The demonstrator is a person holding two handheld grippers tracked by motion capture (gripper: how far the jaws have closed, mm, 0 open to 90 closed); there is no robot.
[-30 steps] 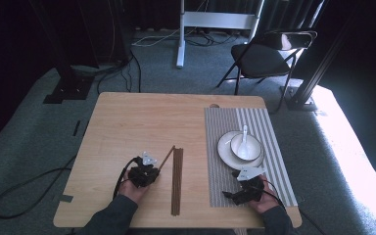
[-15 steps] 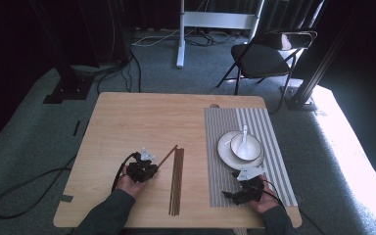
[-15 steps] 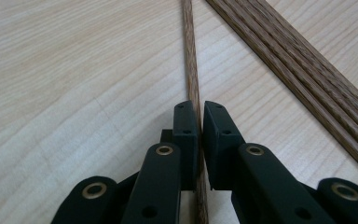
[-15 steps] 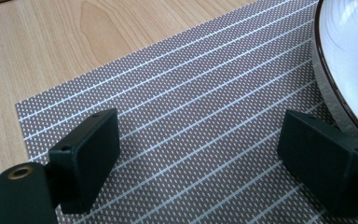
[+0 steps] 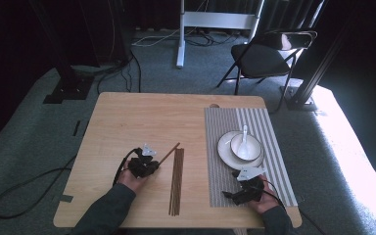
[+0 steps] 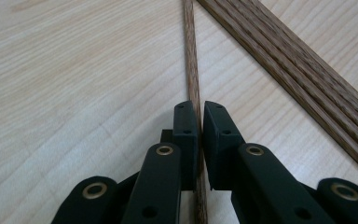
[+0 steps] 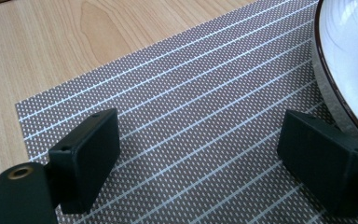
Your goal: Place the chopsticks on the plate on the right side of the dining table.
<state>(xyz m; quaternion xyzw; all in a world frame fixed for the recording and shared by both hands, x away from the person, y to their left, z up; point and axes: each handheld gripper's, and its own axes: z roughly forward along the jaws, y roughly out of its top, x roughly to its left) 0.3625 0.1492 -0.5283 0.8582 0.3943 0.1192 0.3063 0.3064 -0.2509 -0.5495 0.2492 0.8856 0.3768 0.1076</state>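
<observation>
My left gripper rests on the wooden table, shut on a single brown chopstick that slants up and to the right. In the left gripper view its jaws pinch that chopstick on the tabletop. A bundle of several chopsticks lies just right of it, and crosses the upper right corner as the bundle in the left gripper view. My right gripper sits open on the striped placemat; between its jaws lies bare placemat.
A white plate holding a bowl and a white spoon sits on the placemat beyond my right gripper; the plate's rim lies close to the right jaw. A folding chair stands behind the table.
My left gripper has shifted a little farther up the table with the single chopstick, whose far end now angles away from the bundle. The right gripper has kept still.
</observation>
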